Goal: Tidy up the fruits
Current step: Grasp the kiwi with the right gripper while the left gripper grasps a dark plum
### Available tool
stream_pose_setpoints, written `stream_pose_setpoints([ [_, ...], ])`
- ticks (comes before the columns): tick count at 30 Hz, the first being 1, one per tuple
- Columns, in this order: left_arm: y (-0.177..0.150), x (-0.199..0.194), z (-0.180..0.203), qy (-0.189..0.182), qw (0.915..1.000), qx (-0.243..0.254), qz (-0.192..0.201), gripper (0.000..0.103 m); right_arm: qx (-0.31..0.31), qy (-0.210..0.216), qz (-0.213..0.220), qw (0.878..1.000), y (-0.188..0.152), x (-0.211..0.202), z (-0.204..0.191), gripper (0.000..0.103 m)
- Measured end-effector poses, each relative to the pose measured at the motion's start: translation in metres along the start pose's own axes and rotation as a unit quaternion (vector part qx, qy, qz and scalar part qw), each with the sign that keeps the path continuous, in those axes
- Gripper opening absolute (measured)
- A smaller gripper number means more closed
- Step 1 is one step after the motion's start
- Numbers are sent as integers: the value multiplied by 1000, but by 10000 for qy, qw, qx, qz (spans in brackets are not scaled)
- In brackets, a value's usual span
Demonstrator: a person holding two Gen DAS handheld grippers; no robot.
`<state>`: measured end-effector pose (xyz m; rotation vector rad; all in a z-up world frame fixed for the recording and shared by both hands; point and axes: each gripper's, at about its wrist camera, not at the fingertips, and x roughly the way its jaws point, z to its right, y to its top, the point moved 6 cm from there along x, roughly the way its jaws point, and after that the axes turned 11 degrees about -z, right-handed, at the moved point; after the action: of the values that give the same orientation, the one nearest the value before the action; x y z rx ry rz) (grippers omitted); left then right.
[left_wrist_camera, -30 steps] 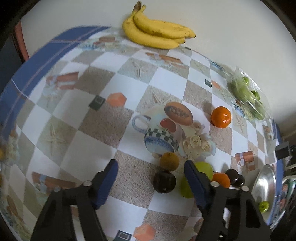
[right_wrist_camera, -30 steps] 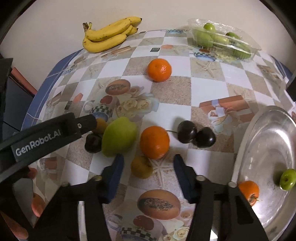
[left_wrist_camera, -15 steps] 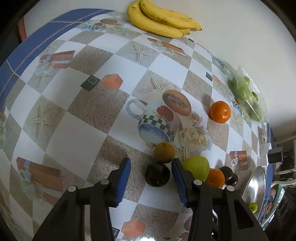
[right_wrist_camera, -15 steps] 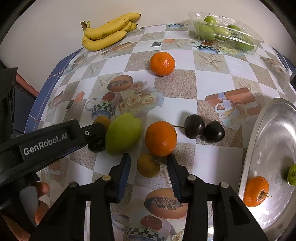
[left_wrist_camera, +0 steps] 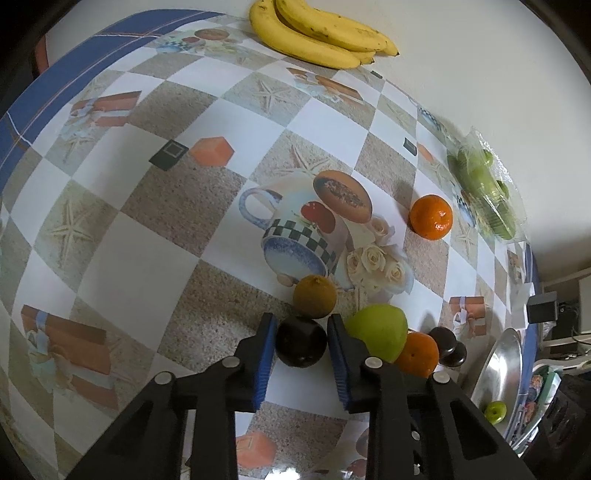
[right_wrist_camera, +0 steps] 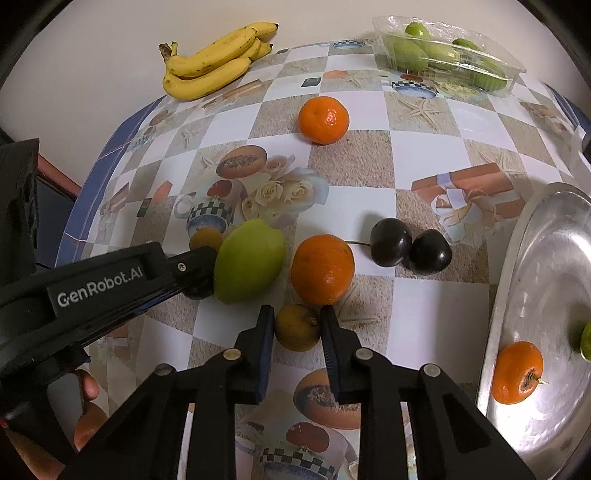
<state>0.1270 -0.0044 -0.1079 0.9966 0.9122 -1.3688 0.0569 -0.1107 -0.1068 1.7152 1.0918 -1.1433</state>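
Your left gripper (left_wrist_camera: 301,345) is closed around a dark plum (left_wrist_camera: 301,346), its blue pads touching the fruit on both sides while the plum sits on the tablecloth (left_wrist_camera: 155,206). Just beyond its tips lies a brownish-yellow fruit (left_wrist_camera: 314,296). Touching the outside of its right finger is a large green fruit (left_wrist_camera: 378,332), and past that an orange (left_wrist_camera: 419,353) and two more dark plums (left_wrist_camera: 448,345). Far ahead, by the wall, is a bunch of bananas (left_wrist_camera: 325,35). Another orange (left_wrist_camera: 431,217) sits ahead and to the right, well apart from the cluster.

Your right gripper (right_wrist_camera: 297,326) is clamped on a small yellow-brown fruit (right_wrist_camera: 297,327), both pads pressed against it, the fruit resting on the cloth. Directly past its tips sits the orange (right_wrist_camera: 322,268); the green fruit (right_wrist_camera: 249,260) is ahead and to the left. Ahead and to the right lie the paired plums (right_wrist_camera: 410,248). Far right is a silver tray (right_wrist_camera: 532,266), already holding a small orange (right_wrist_camera: 519,372) and a green fruit at the frame edge. A clear punnet of green fruit (right_wrist_camera: 448,55) sits far ahead to the right.

The step in hand looks like the grasp itself: both fruits are gripped but not yet raised. Next, you would likely lift each straight up so neighbours are not nudged, then carry them right toward the tray, one hand ahead of the other to avoid crossing.
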Motion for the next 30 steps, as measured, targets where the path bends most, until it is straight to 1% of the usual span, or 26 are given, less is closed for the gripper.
stream_pose_setpoints([
  [11,-2,-7,-2,-140,9998,-130,-9,29,-16,89,16,10000,-1,-5,-3,26],
  [17,-1,-20,0,-125,9997,-150,176,29,-92,87,74,9999,-2,-12,-5,26],
  [22,1,-35,3,-152,9991,-117,384,29,-65,144,218,9996,-1,-24,-5,26],
  [30,2,-53,8,-139,9977,-33,661,29,-86,103,441,9989,2,-41,-6,26],
])
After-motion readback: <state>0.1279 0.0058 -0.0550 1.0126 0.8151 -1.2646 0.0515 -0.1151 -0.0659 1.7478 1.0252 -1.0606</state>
